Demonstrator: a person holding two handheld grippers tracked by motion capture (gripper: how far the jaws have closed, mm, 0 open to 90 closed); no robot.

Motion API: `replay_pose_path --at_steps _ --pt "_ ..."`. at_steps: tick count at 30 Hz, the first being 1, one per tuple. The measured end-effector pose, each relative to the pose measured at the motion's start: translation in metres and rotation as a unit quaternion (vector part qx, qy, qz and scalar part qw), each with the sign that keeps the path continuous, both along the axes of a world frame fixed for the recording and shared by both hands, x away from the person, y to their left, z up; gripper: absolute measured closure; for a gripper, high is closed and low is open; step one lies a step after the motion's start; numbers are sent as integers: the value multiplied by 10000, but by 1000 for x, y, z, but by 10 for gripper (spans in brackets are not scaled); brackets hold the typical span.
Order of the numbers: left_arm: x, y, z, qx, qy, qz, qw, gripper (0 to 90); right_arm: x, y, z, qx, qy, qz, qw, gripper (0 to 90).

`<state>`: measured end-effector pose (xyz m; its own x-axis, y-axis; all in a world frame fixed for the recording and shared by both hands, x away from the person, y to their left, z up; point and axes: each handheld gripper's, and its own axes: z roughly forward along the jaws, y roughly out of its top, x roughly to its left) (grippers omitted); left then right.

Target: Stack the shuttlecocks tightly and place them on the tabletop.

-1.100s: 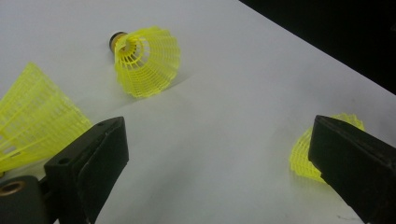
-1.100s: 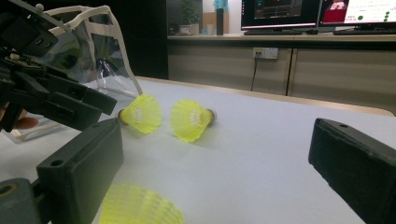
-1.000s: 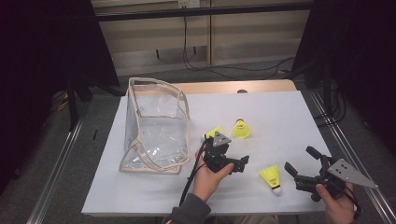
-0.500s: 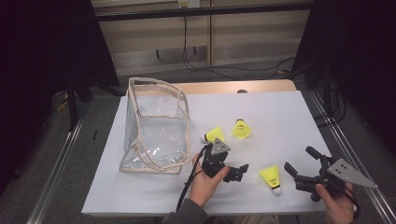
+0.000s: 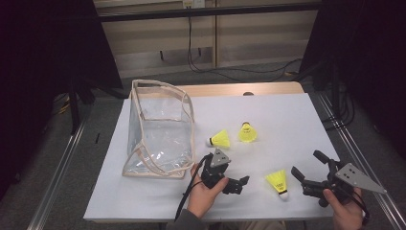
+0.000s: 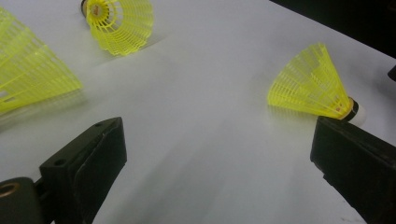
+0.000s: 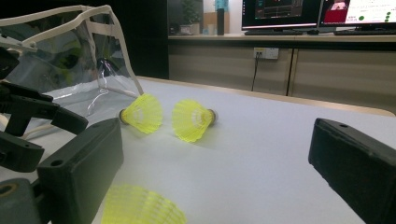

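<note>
White sheeting is covering the bench, where a clear bag is standing at left. Both the left gripper and right gripper are holding fingers wide, flanking the nearest yellow shuttlecock, which is lying between them.

Dim room with black surrounds in the high view, white table sheet the brightest area, soft faint shadows, mild grain, left gripper view sharp ahead of the jaws, yellow shuttlecock blurred between the right gripper's jaws.
</note>
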<state>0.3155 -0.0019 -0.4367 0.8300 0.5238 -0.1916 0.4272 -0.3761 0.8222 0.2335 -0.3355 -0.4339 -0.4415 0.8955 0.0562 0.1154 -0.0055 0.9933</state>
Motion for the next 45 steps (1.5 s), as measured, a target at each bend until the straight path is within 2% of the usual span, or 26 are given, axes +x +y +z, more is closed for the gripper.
replay_pose_path --at_steps 3,8,11,21,32,36,45 --pt "-2 3 0 -55 53 -74 9999 35 0 0 0 3 10 -2 10000 27" --pt "-4 7 -1 -1 56 -124 9999 35 0 0 0 -1 1 -1 10000 27" --pt "-5 9 -3 11 -7 -87 10000 35 0 0 0 -16 2 1 10000 27" --pt "-9 19 -5 18 46 -168 9998 35 0 0 0 -23 6 4 10000 27" --pt "-13 33 -8 24 36 -96 9999 35 0 0 0 -27 6 -5 10000 27" --pt "-15 38 -7 2 46 -166 9999 35 0 1 0 -20 6 -5 10000 27" --pt "-20 49 -6 109 13 -279 9995 36 0 1 0 -47 2 -8 10000 27"
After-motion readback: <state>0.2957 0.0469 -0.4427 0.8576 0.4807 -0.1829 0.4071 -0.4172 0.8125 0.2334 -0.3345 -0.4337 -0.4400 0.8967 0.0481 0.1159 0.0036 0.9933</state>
